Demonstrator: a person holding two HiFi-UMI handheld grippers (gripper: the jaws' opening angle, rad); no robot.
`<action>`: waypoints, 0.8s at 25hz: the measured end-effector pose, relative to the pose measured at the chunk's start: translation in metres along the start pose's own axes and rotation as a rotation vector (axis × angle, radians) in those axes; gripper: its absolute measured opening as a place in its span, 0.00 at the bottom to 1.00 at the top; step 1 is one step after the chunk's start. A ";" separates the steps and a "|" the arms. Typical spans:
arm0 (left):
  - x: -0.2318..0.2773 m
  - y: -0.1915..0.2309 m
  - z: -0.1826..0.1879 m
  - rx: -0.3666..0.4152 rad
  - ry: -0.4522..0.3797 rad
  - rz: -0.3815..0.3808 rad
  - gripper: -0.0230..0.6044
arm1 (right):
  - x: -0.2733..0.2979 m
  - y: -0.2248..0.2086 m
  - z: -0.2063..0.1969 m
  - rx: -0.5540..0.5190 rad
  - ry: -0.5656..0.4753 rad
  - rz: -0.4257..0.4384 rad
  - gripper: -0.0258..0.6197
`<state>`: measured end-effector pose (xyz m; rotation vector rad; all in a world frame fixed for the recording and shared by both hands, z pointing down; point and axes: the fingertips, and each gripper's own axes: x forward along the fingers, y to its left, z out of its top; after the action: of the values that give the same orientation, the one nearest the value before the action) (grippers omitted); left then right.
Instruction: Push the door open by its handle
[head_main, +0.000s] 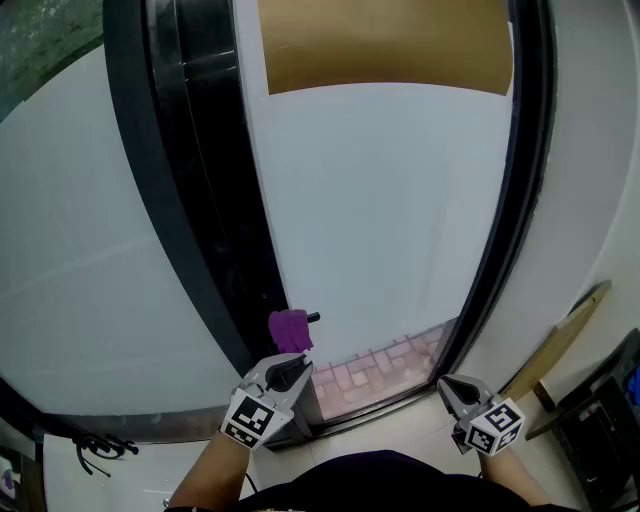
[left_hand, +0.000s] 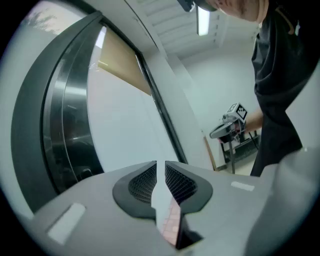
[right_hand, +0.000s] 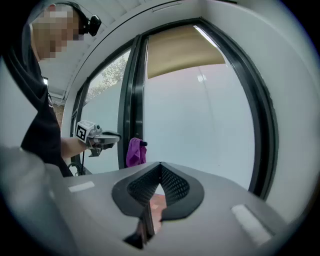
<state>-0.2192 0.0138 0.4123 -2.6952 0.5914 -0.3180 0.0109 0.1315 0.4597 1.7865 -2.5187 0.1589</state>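
Far left, the black frame is running up beside the frosted door. The purple-wrapped handle is sticking out low on the door's left edge, and the left gripper is hanging just short of it, jaws sitting pretty much together with only a sliver of a gap and nothing in there. Moving right, the right gripper is hovering low by the door's right frame, well apart from the handle, jaws meeting tip to tip on nothing, and a wooden board is leaning against the wall at the far right.
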 end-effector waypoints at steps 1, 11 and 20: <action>0.005 0.010 0.003 0.035 0.036 0.020 0.10 | -0.002 -0.001 0.000 0.001 -0.002 -0.002 0.04; 0.070 0.049 -0.002 0.421 0.466 -0.008 0.28 | -0.015 -0.013 0.001 0.022 -0.025 -0.001 0.04; 0.113 0.060 -0.068 0.513 0.810 -0.108 0.28 | -0.021 -0.029 -0.006 0.054 -0.029 0.020 0.04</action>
<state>-0.1600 -0.1074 0.4662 -2.0298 0.4725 -1.4082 0.0455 0.1419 0.4654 1.7963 -2.5772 0.2056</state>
